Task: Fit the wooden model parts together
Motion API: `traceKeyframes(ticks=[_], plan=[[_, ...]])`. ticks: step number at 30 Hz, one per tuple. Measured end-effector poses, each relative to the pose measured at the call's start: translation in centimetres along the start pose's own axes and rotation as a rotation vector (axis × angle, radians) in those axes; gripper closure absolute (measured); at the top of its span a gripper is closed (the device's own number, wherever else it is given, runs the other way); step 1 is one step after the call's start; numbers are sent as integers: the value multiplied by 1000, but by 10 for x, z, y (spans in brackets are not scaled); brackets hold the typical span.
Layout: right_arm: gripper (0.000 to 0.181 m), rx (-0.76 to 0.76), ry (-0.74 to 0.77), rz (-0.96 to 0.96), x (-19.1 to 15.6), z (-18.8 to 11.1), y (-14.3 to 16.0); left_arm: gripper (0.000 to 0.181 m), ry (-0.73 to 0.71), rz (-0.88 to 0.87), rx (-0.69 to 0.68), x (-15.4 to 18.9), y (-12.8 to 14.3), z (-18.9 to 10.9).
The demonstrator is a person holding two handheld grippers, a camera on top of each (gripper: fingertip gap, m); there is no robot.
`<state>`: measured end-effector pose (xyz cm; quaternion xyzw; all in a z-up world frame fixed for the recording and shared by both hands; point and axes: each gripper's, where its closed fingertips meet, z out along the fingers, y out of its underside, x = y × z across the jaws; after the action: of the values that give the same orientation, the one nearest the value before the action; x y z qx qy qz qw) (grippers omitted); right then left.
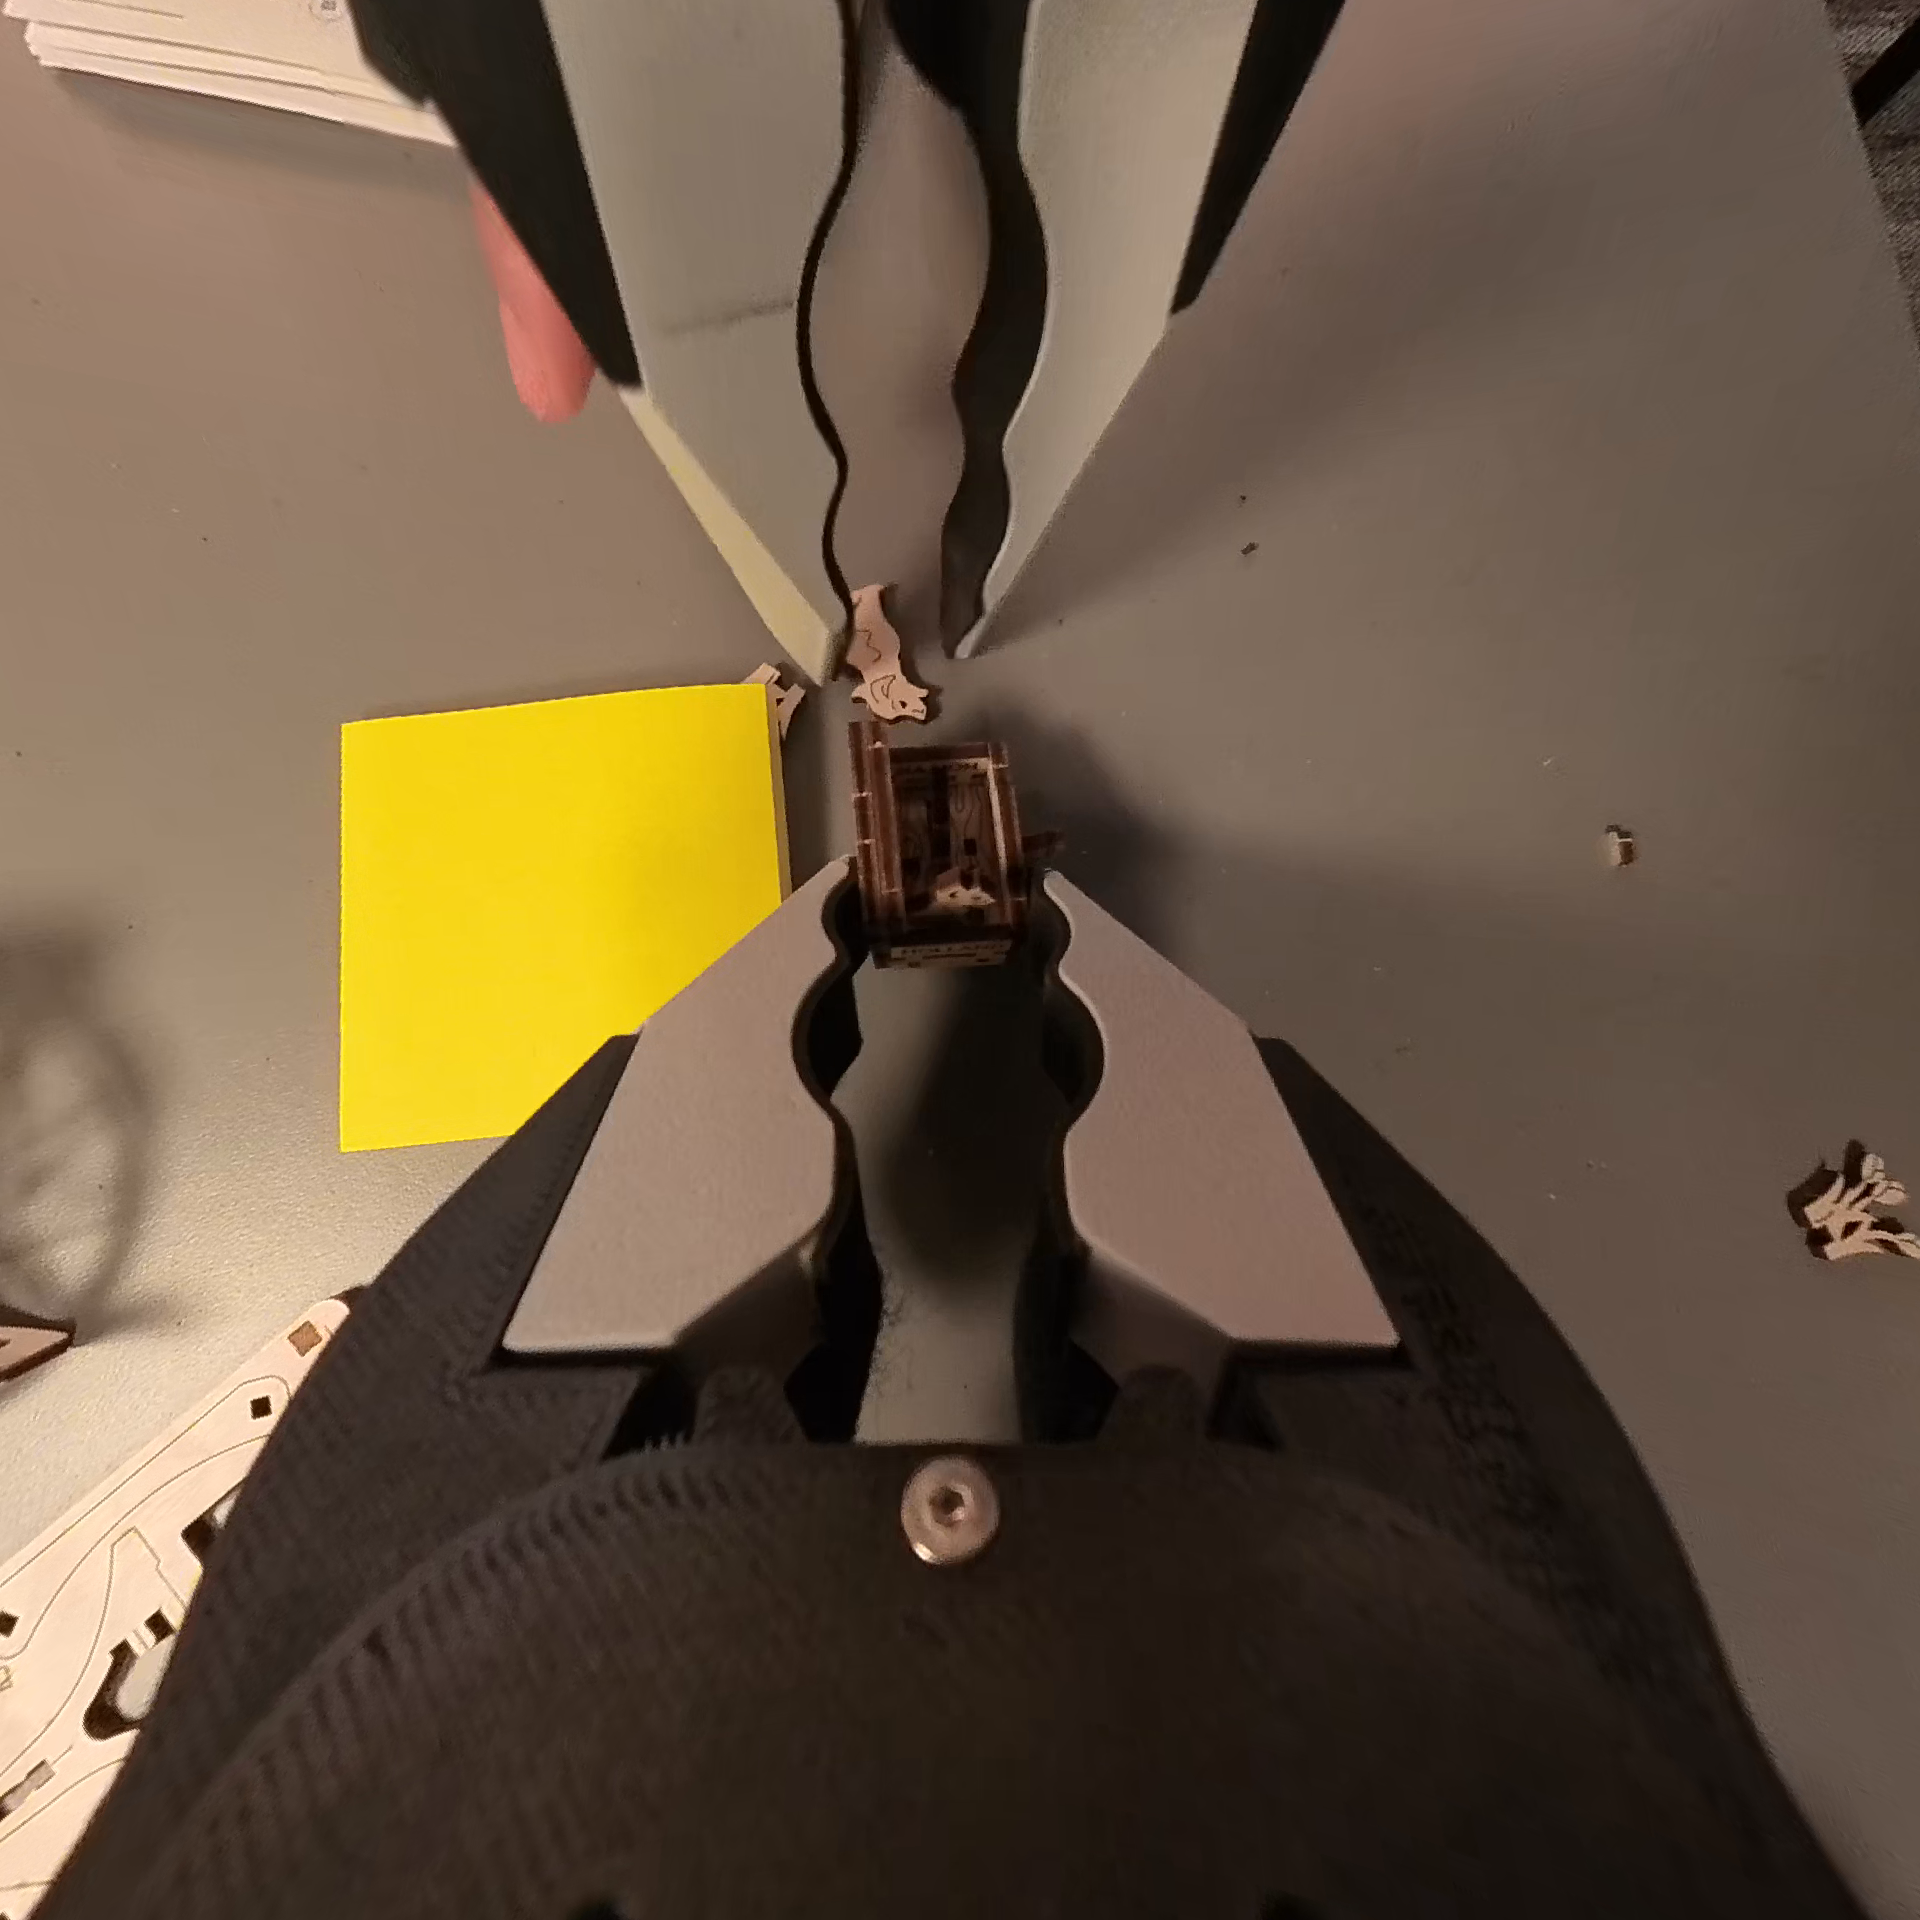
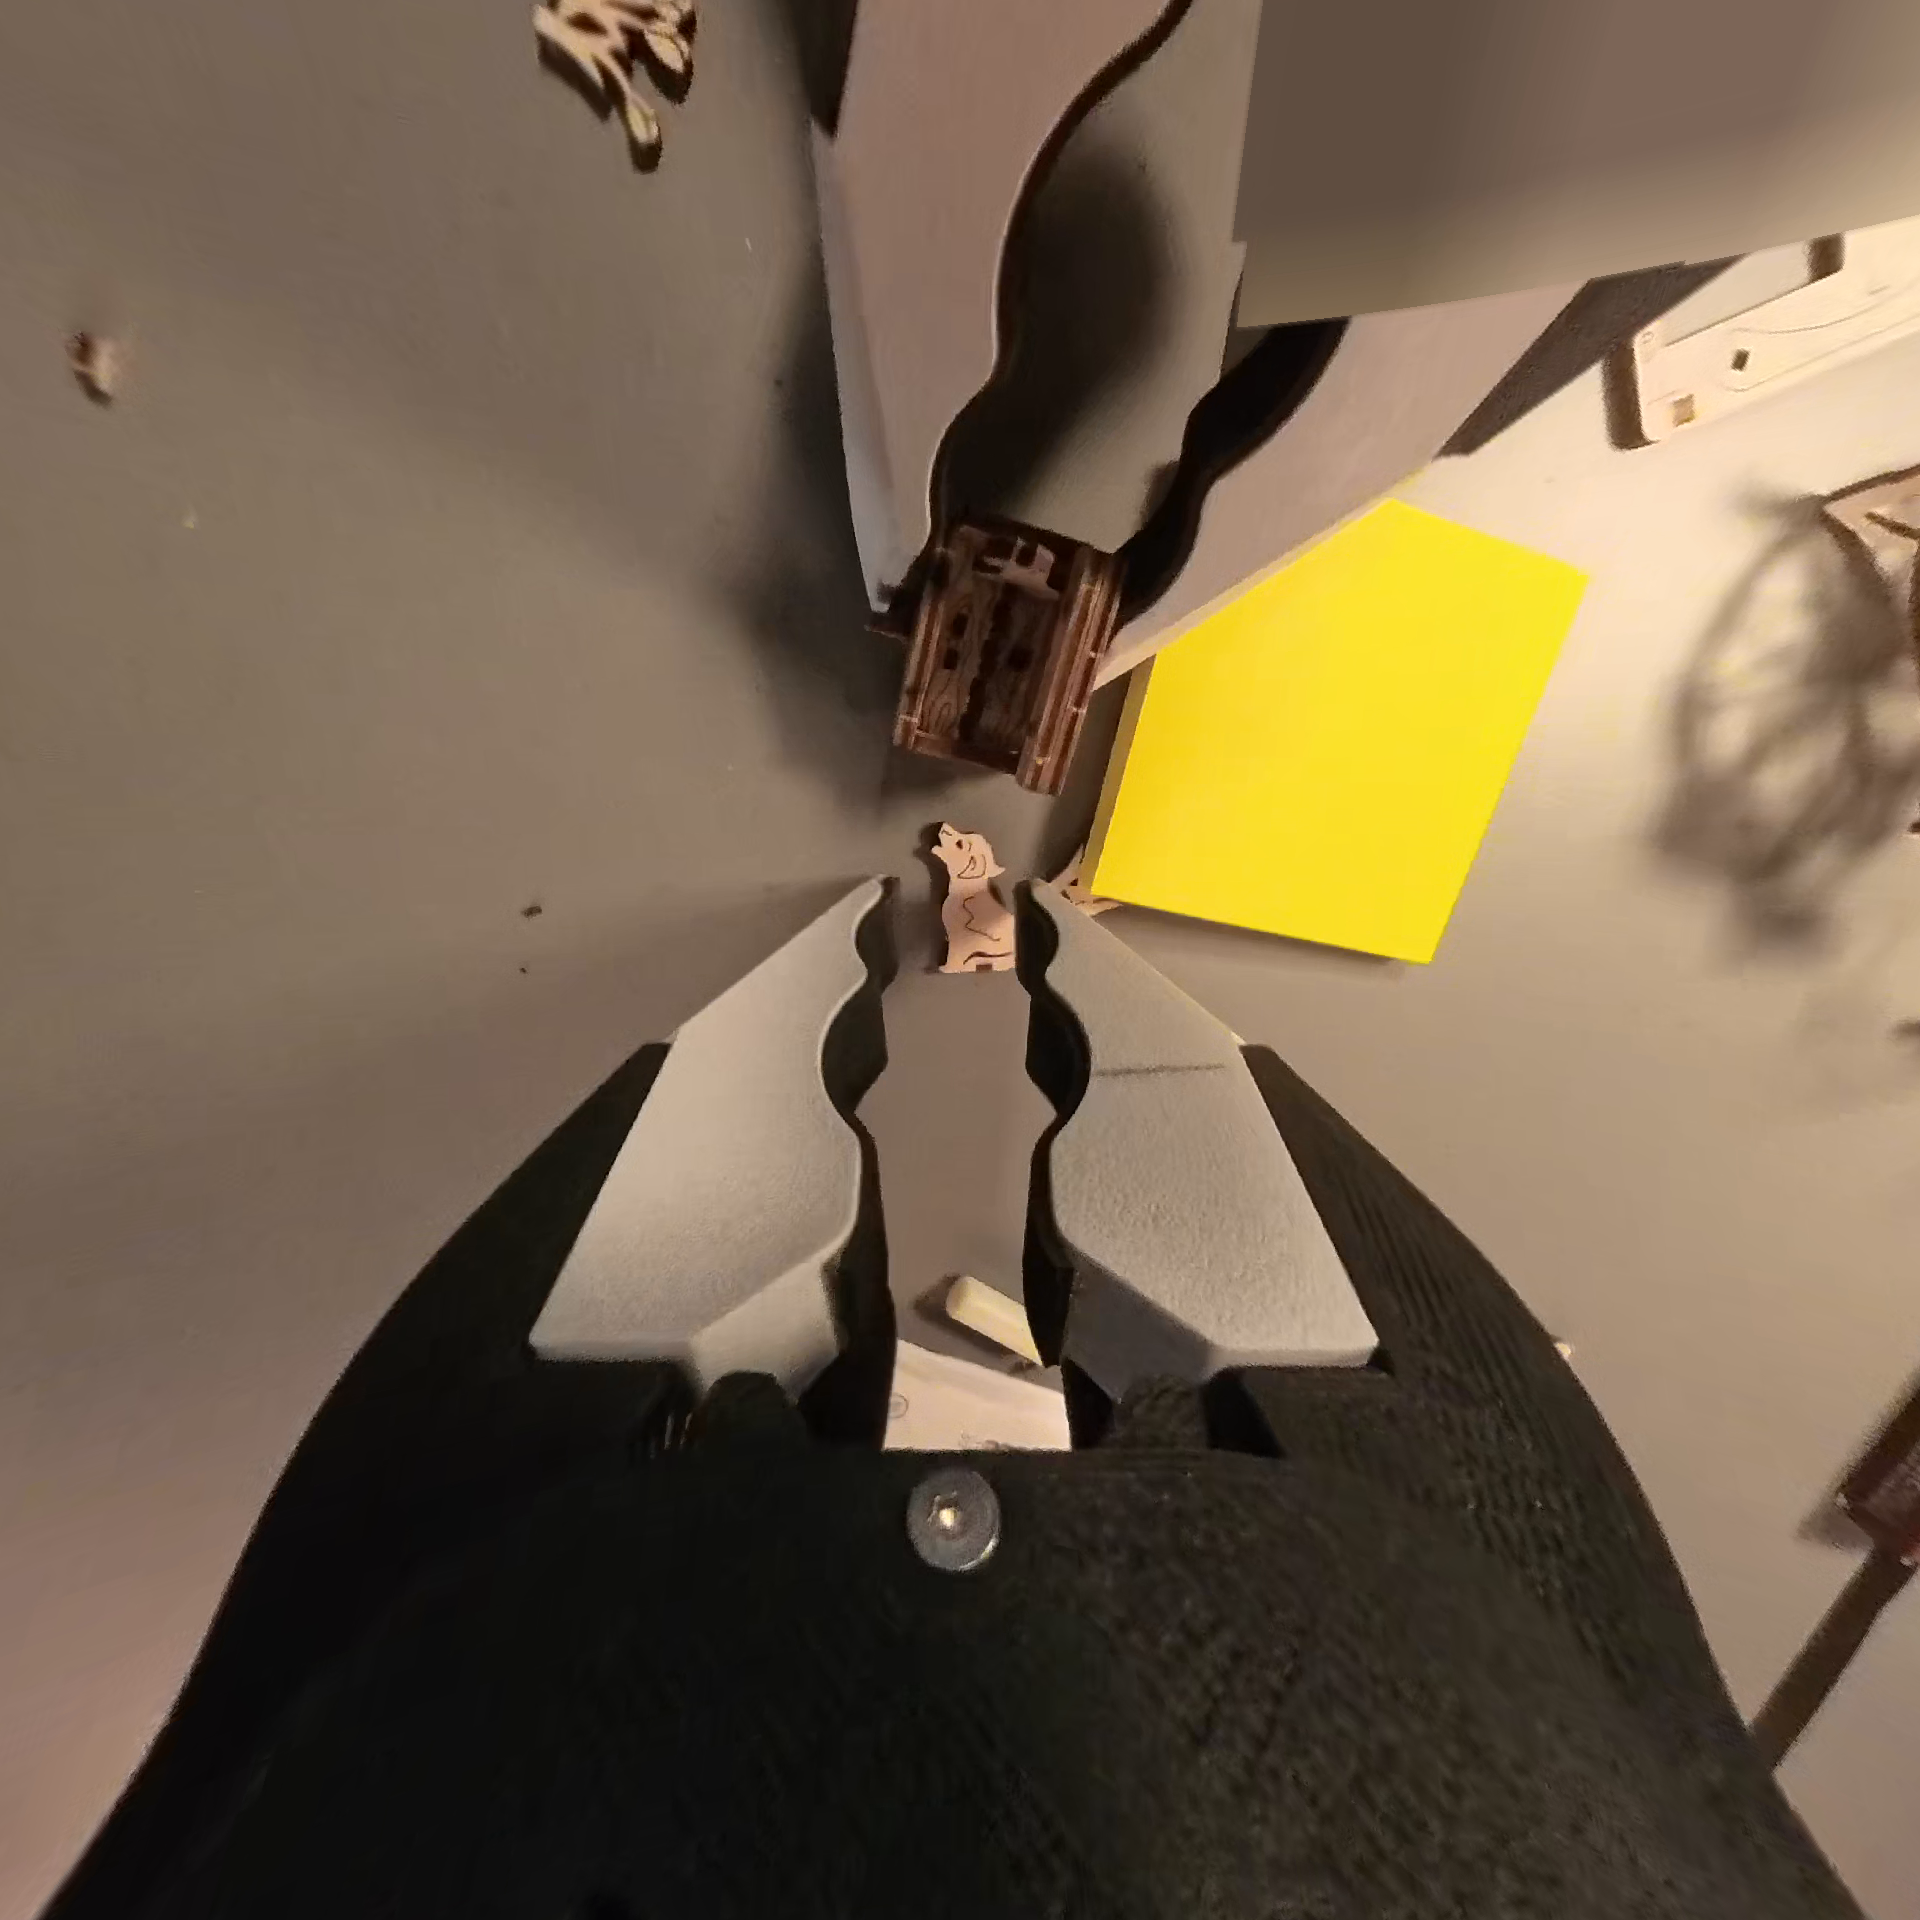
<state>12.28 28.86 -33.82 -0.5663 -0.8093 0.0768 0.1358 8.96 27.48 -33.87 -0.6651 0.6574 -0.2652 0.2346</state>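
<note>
My left gripper (image 1: 945, 883) is shut on a small dark wooden box model (image 1: 940, 847) and holds it at the grey table. In the right wrist view the box (image 2: 1003, 655) sits between the left gripper's tips (image 2: 1008, 582). A pale wooden animal piece (image 2: 971, 904) lies flat on the table between the tips of my right gripper (image 2: 956, 894), which is open; the piece is close to one fingertip, with a gap on the other side. In the left wrist view the animal piece (image 1: 883, 665) lies just beyond the box, under the right gripper (image 1: 894, 649).
A yellow sticky-note pad (image 1: 561, 914) lies left of the box. A cut-out wooden sheet (image 1: 104, 1558) is at the lower left, white papers (image 1: 208, 62) at the top left. Loose wooden pieces (image 1: 1855, 1216) and a small fragment (image 1: 1618, 844) lie to the right. One gripper's finger ends stand about 4 cm off the other's.
</note>
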Motion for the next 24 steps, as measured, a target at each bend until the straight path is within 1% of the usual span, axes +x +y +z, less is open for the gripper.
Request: traceKeyframes(ticks=[4, 6, 8, 9, 12, 16, 20, 21, 22, 24], plan=[[163, -57, -33, -8, 1, 1, 1, 153, 0, 0, 1, 0, 0, 0], [167, -72, -46, -4, -1, 1, 1, 153, 0, 0, 2, 0, 0, 0], [176, -73, -57, 18, -4, 2, 1, 153, 1, -2, 3, 0, 0, 0], [176, -69, -49, 36, -4, 1, 2, 153, 0, -1, 2, 0, 0, 0], [175, -26, -14, 75, -4, 1, 2, 153, 0, -1, 4, 0, 0, 0], [175, 50, -7, 144, -10, 0, 2, 153, 1, -2, 6, 0, 0, 0], [175, 35, -4, 194, -17, -3, 9, 153, 5, -2, 9, 0, 0, 0], [173, 33, 13, 214, -16, -5, 11, 153, 6, -2, 11, 0, 0, 0], [169, 51, 32, 236, -16, -8, 11, 153, 7, -1, 12, 0, 0, 0], [164, 160, 75, 287, -17, -18, 0, 153, 9, 0, 17, 0, 0, 0]])
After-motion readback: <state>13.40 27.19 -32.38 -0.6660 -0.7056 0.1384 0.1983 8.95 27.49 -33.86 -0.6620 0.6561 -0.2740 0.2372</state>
